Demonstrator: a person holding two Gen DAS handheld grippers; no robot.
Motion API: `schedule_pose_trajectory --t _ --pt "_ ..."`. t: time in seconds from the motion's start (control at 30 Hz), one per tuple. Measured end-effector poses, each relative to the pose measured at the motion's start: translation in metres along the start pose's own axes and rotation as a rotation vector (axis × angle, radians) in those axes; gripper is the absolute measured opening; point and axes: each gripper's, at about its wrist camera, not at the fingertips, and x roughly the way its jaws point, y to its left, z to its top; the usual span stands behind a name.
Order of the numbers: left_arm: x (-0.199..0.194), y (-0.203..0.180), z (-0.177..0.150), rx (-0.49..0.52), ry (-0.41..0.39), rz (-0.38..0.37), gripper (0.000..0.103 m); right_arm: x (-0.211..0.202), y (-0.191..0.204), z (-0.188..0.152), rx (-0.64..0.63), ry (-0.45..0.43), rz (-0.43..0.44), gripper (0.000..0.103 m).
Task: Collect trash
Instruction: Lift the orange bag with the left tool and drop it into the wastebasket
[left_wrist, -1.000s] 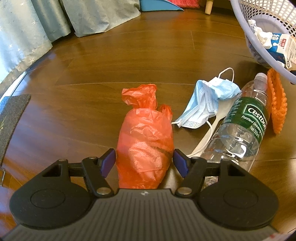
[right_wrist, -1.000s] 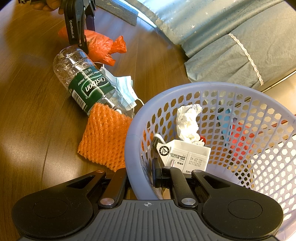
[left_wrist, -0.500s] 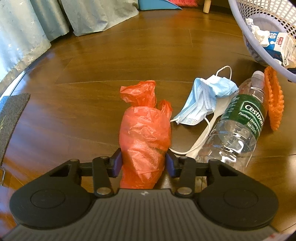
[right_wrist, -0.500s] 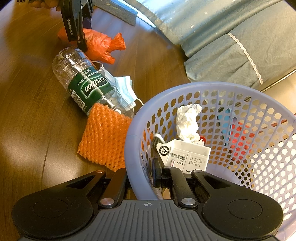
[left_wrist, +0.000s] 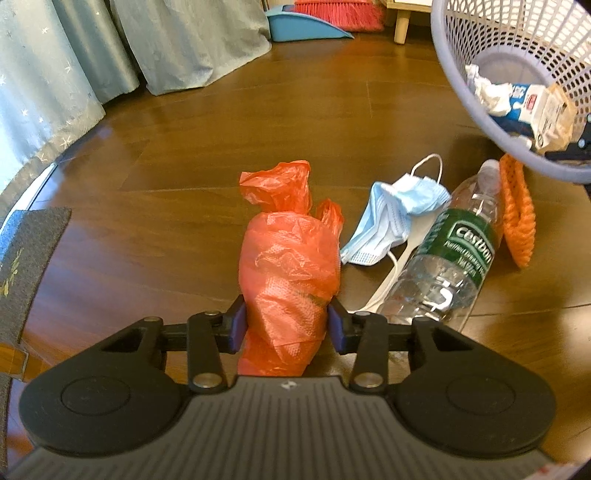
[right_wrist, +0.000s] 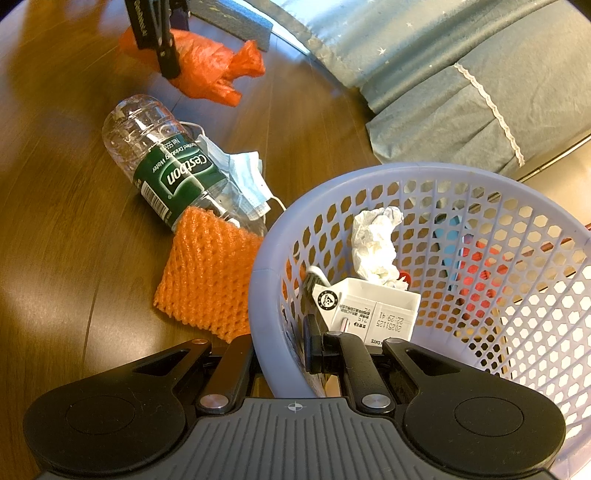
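1. Left wrist view: the left gripper (left_wrist: 285, 325) fills the bottom of the frame, its jaws pinching an orange plastic bag (left_wrist: 290, 273) at centre, one jaw on each side of the crumpled bundle.
2. Right of the bag on the wooden floor (left_wrist: 166, 166) lie a blue face mask (left_wrist: 391, 225), a white plastic spoon (left_wrist: 388, 280) partly under it, a clear water bottle (left_wrist: 450, 266) with a green label, and an orange foam net (left_wrist: 517, 221) at the right edge.
3. In the upper right a lavender basket (left_wrist: 458, 66) hangs tilted toward the camera, already holding crumpled tissue (left_wrist: 487, 88) and a milk carton (left_wrist: 539, 110).
4. Along the top, pale blue-green curtains (left_wrist: 110, 55) reach the floor; a blue dustpan (left_wrist: 306, 27) and red broom bristles sit at top centre, and a grey mat (left_wrist: 22, 258) lies at the left edge.
5. Right wrist view: the right gripper (right_wrist: 280, 347) at the bottom has its jaws clamped on the basket rim (right_wrist: 266, 258), one jaw outside the wall and one inside.
6. The basket fills the lower right. The net touches its outer wall at centre left, with the bottle and mask just beyond.
7. In the upper left the other gripper holds the orange bag, which looks raised off the floor.
8. Progress, as a judgement: two items are binned, the bag is in hand, and four pieces remain on the floor.
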Motion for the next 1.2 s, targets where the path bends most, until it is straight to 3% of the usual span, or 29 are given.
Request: schedule_pose_trajectory --t 0.4,0.7,1.2 --pt "-0.023 -0.009 0.024 0.012 -0.069 -0.041 0.038 0.001 0.0 0.001 0.002 0.001 0.001 0.004" --pt "-0.045 -0.036 0.047 0.06 -0.137 -0.117 0.038 0.001 0.001 0.0 0.003 0.001 0.0 0.004" --pt "-0.064 -0.106 0.143 0.118 -0.257 -0.32 0.039 0.0 -0.001 0.0 0.009 -0.003 0.002 0.004"
